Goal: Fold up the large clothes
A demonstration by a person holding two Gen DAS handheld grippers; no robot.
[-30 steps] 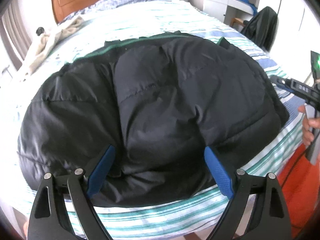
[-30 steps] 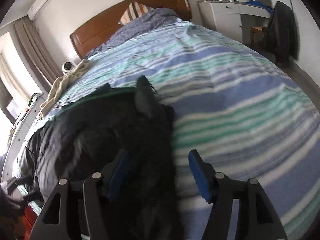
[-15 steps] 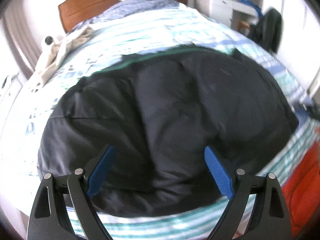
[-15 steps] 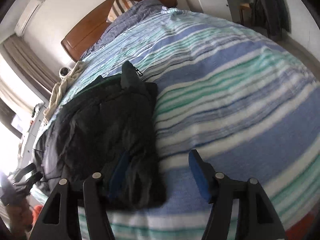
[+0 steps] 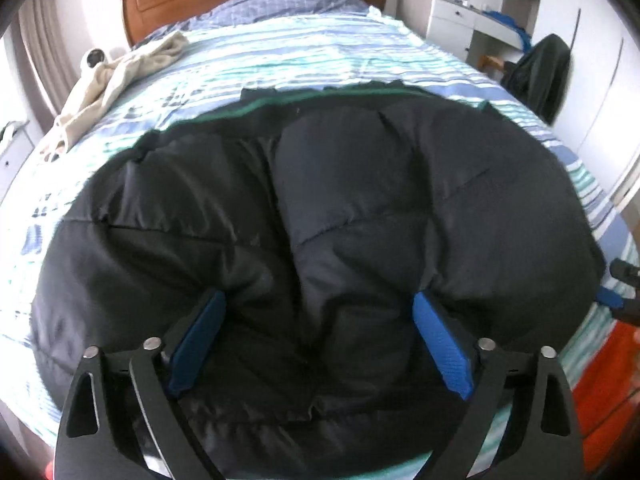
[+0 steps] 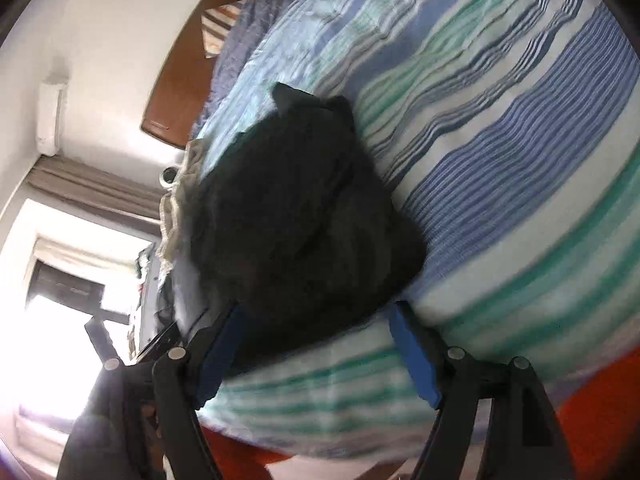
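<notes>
The left gripper (image 5: 316,340) hangs wide open over the near edge of a black padded jacket (image 5: 320,240), gripping nothing; its jaws have just been opening. The right gripper (image 6: 316,344) has just widened too (empty, at the jacket's corner) and its view has rolled sideways. The jacket lies partly folded on the striped bed (image 5: 280,60), probably awaiting its next fold.

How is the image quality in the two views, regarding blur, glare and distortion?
Left wrist view: mostly sharp, the black padded jacket bulges from fisheye distortion, edges slightly smeared. Right wrist view: rolled sideways, motion-blurred on the jacket and striped bedcover, with blown-out glare from the window at lower left.
</notes>
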